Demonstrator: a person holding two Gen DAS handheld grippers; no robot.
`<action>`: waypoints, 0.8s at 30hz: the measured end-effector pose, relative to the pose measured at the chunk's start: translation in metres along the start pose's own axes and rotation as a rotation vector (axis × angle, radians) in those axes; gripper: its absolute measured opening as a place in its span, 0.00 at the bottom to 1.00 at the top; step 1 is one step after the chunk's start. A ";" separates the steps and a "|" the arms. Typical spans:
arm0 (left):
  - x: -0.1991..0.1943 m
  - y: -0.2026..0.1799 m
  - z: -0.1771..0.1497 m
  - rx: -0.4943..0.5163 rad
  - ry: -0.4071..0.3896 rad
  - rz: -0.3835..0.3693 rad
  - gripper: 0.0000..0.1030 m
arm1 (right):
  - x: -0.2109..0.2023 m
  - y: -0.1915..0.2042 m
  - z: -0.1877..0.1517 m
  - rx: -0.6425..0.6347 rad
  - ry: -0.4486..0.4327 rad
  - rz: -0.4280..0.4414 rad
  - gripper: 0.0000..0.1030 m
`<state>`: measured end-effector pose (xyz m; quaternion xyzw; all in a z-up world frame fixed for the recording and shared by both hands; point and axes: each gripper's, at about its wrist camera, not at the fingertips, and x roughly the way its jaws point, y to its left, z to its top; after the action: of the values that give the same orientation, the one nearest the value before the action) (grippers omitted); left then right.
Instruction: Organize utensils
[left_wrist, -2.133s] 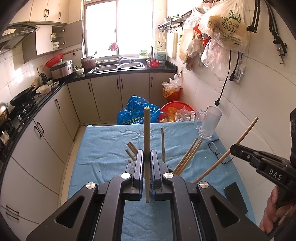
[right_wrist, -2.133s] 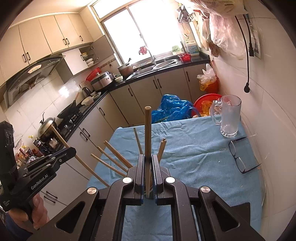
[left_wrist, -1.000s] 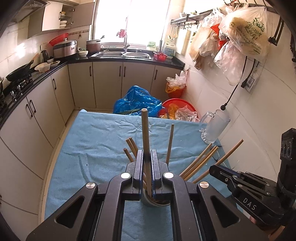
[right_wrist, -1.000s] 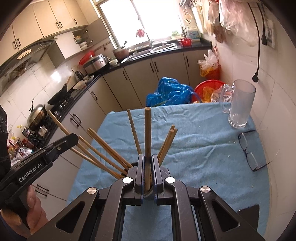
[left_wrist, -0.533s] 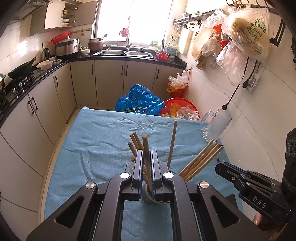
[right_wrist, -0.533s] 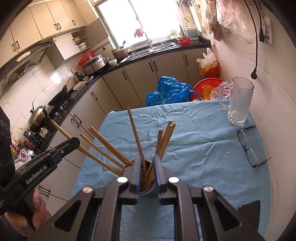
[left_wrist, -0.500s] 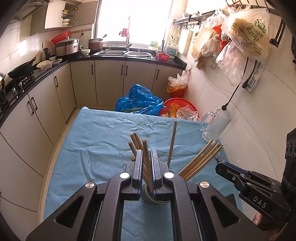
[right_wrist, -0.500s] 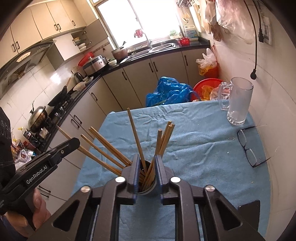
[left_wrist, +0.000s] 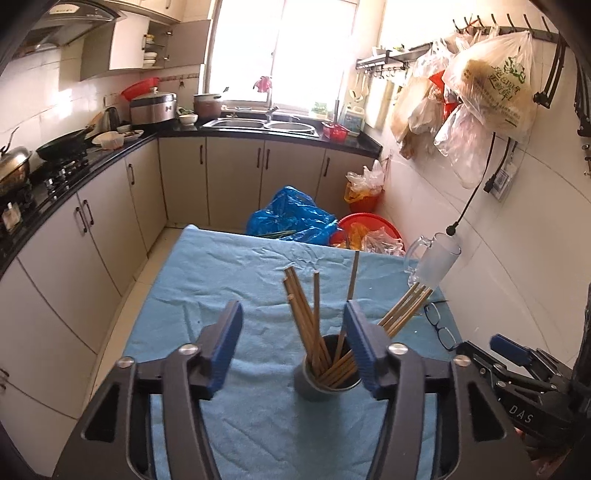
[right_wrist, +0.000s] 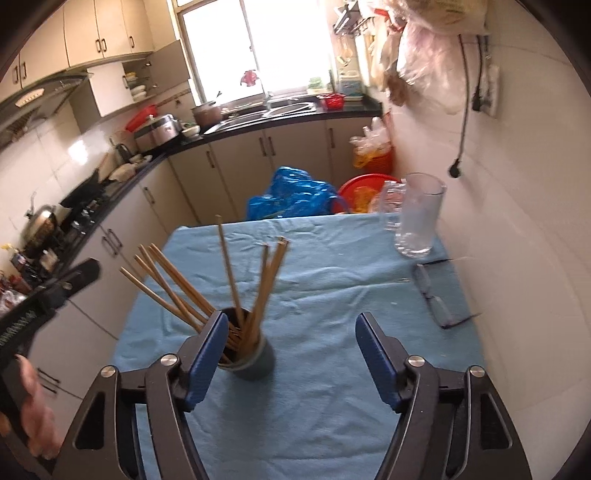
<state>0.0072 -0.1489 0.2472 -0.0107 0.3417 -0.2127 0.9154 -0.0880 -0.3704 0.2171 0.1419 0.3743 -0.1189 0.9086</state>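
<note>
Item: left gripper (left_wrist: 293, 345). Jaws have just been opening, now moderately apart, nothing pinched; they straddle the cup from above.

Item: chopsticks (left_wrist: 314, 325). All upright or fanned inside the grey cup (left_wrist: 325, 387), which stands on the blue-clothed table (left_wrist: 229, 273), mid-width, toward the near edge.

Item: right gripper (right_wrist: 288, 356). Jaws have just been opening, now wide, empty; cup lies by its left finger.

Item: glass mug (right_wrist: 417, 218), far right corner; spectacles (right_wrist: 437, 299), right edge.

Step, judged: release finished. No loose chopsticks visible on the cloth; next calls for drawing both grippers clear without knocking the cup.
</note>
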 end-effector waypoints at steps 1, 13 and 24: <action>-0.004 0.002 -0.004 -0.002 -0.004 0.012 0.61 | -0.003 0.000 -0.003 -0.004 0.001 -0.019 0.76; -0.028 0.010 -0.073 0.086 0.030 0.102 0.79 | -0.027 0.008 -0.069 -0.130 0.016 -0.172 0.83; -0.016 0.027 -0.150 0.137 0.203 0.172 0.80 | -0.012 0.007 -0.139 -0.177 0.167 -0.225 0.83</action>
<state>-0.0878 -0.0990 0.1373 0.1028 0.4167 -0.1561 0.8896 -0.1840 -0.3141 0.1328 0.0278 0.4711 -0.1740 0.8643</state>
